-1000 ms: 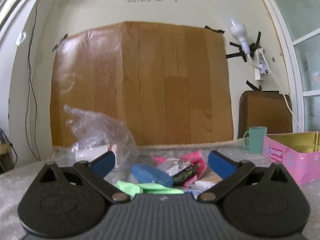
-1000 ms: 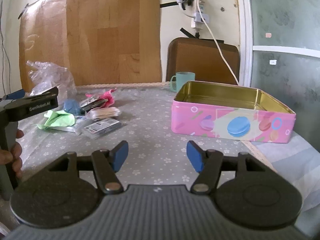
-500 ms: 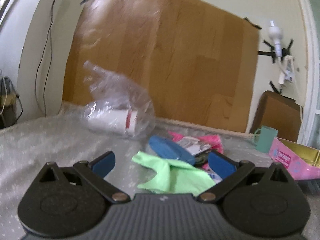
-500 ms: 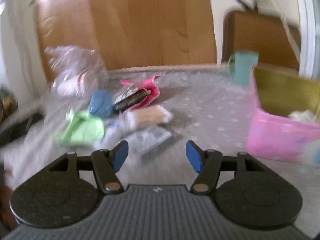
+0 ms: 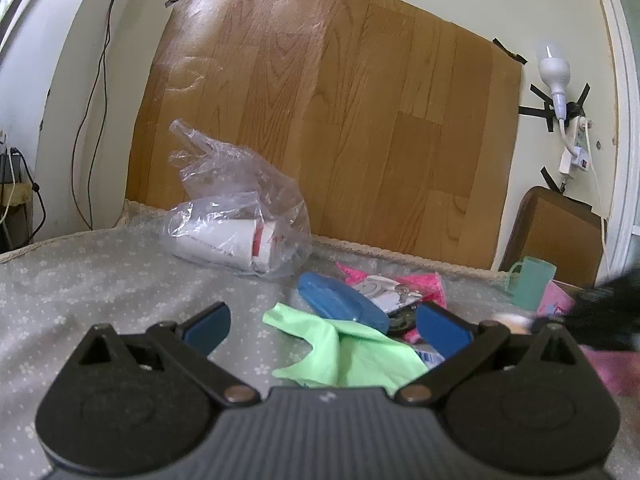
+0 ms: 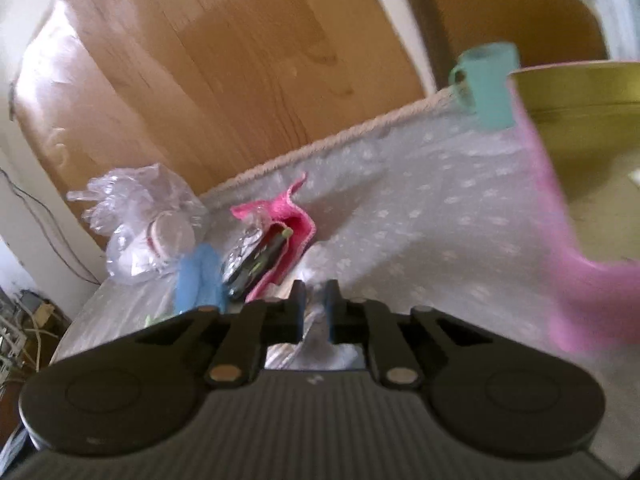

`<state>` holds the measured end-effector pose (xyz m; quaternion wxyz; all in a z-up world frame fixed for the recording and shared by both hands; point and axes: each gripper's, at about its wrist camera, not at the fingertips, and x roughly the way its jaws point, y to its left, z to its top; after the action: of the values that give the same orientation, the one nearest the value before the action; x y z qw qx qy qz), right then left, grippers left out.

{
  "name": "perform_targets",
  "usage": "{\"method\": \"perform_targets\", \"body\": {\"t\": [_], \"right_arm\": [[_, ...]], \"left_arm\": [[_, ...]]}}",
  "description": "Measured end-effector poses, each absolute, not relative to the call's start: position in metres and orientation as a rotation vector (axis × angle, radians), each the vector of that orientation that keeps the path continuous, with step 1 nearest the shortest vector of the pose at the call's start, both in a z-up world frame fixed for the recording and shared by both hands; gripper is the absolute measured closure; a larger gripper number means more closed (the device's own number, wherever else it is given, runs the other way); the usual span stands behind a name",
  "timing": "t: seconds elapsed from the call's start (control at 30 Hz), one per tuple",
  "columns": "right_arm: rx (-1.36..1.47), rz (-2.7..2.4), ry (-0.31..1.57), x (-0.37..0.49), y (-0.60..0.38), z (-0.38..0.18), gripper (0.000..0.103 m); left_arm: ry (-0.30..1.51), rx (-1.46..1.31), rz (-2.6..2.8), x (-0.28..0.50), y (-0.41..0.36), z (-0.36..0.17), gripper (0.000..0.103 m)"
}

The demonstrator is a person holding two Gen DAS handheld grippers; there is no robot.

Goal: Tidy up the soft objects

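My left gripper (image 5: 322, 324) is open, low over the table, with a crumpled green cloth (image 5: 344, 354) between its fingers. Behind the cloth lie a blue oval case (image 5: 340, 300) and a pink cloth (image 5: 424, 282) with keys and a dark object on it. My right gripper (image 6: 315, 312) is nearly shut on a clear plastic packet (image 6: 316, 344), partly hidden by the fingers. The pink cloth (image 6: 290, 236), the blue case (image 6: 198, 280) and the pink tin (image 6: 580, 152) also show in the blurred right wrist view.
A clear plastic bag (image 5: 240, 216) holding paper cups lies at the back left. A teal mug (image 5: 532, 282) stands at the back right beside the pink tin (image 5: 556, 300). The right gripper shows as a dark blur (image 5: 600, 312). A floral cloth (image 5: 100, 280) covers the table.
My right gripper swung left and down to the pile and closed from open to nearly shut around the packet. My left gripper turned left and came closer to the green cloth.
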<state>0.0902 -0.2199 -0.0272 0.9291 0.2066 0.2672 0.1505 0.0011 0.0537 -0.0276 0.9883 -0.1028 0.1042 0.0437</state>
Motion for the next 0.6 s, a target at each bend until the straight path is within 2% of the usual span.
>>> {"method": "perform_targets", "body": {"t": [0.2,0.27,0.33,0.5,0.6], "right_arm": [[0.433,0.153,0.476,-0.031,-0.295,-0.056,0.089],[0.378,0.101,0.465,-0.066,-0.307,-0.069,0.078],[0.304,0.104,0.456,-0.09,-0.312,-0.076,0.034],[0.087,0.152,0.398,-0.115,-0.301,-0.078,0.021],[0.021,0.186,0.406,-0.108,-0.297,-0.084,0.019]], "left_arm": [[0.23,-0.223,0.021,0.001,0.055,-0.027,0.0],[0.258,-0.197,-0.06,0.0,0.046,-0.024,0.0],[0.305,-0.144,-0.172,0.0,0.027,-0.016,0.001],[0.529,-0.171,-0.575,0.009,-0.037,-0.002,0.001],[0.675,-0.222,-0.757,0.024,-0.072,-0.004,0.006]]}}
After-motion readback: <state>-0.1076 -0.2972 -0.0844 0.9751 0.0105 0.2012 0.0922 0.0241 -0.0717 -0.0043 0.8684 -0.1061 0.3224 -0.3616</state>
